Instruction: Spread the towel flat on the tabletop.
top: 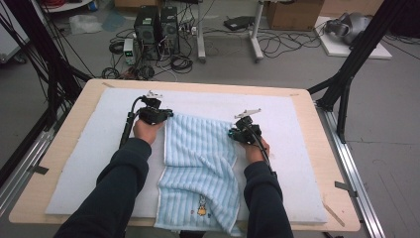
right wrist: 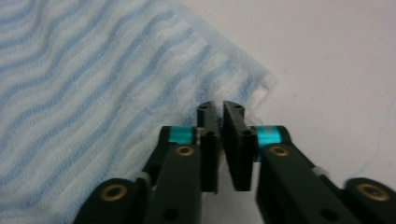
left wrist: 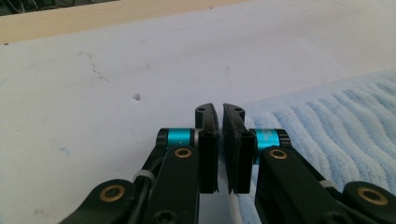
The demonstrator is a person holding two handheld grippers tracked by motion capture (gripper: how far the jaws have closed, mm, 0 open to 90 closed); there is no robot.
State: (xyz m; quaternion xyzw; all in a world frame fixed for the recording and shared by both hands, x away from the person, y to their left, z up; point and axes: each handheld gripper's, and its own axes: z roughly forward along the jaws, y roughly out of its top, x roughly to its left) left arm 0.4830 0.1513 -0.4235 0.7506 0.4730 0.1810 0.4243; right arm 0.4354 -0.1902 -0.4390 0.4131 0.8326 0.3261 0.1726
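A light blue striped towel (top: 198,158) lies on the white mat (top: 292,144). Its far half is flat and its near end is rumpled and hangs over the table's front edge. My left gripper (top: 168,115) is at the towel's far left corner with its jaws shut; in the left gripper view (left wrist: 219,109) the towel's (left wrist: 336,126) hem runs in between them. My right gripper (top: 232,133) is at the far right corner, jaws shut (right wrist: 220,106) over the towel's (right wrist: 93,93) edge just short of the corner tip.
The mat covers most of a wooden table (top: 337,198). Black frame posts (top: 346,84) stand at the table's right and left. On the floor beyond are computer boxes (top: 157,29), cables and a cardboard box (top: 292,14).
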